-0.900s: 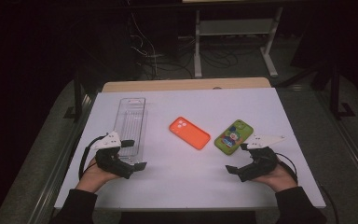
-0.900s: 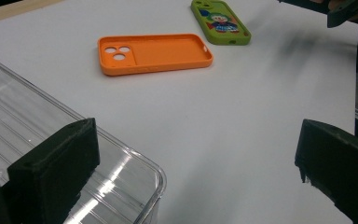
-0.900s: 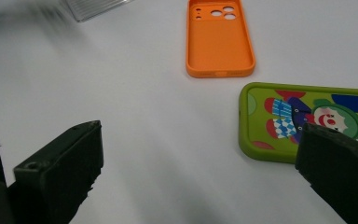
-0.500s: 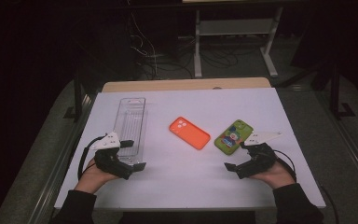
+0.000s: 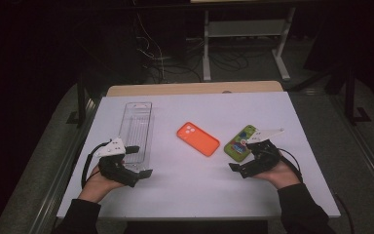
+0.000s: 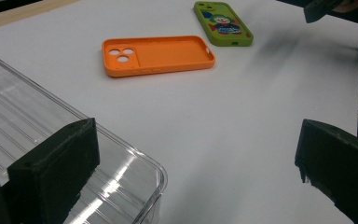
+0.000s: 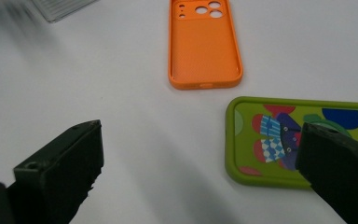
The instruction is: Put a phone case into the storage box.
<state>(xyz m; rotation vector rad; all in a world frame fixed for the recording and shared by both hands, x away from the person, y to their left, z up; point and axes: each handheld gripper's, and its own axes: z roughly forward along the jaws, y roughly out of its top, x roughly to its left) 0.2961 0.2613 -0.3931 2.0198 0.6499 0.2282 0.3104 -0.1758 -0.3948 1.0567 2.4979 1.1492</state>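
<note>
1. A flat white rectangular counter (image 5: 195,195) carries three things.
2. A clear ribbed plastic tray (image 5: 137,131) lies at its left.
3. An orange phone case (image 5: 198,139) lies mid-counter, hollow side up.
4. A green cartoon-printed phone case (image 5: 238,144) lies right of it, apart.

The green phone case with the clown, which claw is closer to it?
The right claw. It sits open right beside the green phone case, one jaw over its edge. The left claw is far across the table, open by the clear tray.
</note>
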